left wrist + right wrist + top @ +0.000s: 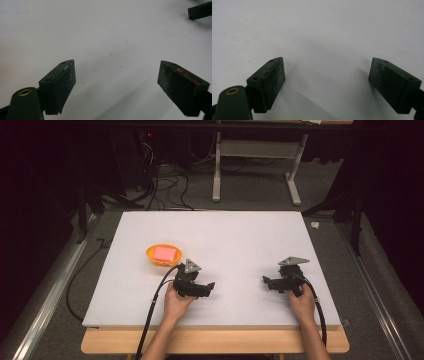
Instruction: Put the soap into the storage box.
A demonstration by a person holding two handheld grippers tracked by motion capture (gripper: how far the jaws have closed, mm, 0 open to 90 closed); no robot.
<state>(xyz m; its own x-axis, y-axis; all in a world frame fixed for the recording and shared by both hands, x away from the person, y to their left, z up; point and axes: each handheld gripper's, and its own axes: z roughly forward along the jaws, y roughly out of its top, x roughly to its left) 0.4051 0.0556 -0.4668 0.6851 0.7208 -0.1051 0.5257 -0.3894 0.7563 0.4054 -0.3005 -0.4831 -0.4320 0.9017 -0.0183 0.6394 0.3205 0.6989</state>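
Note:
An orange bowl sits on the white board, left of centre, with a pink block inside it. My left gripper rests low on the board just right of and nearer than the bowl, its jaws pointing right. In the left gripper view its jaws stand wide apart over bare board, nothing between them. My right gripper lies at the board's right front, jaws pointing left. Its jaws are also spread, with bare white surface between them. A jaw of the right gripper shows far off in the left gripper view.
The white board lies on a wooden table whose front edge shows below it. Beyond the board stand a grey metal frame and tangled cables on the floor. Black cables trail from both grippers toward the person.

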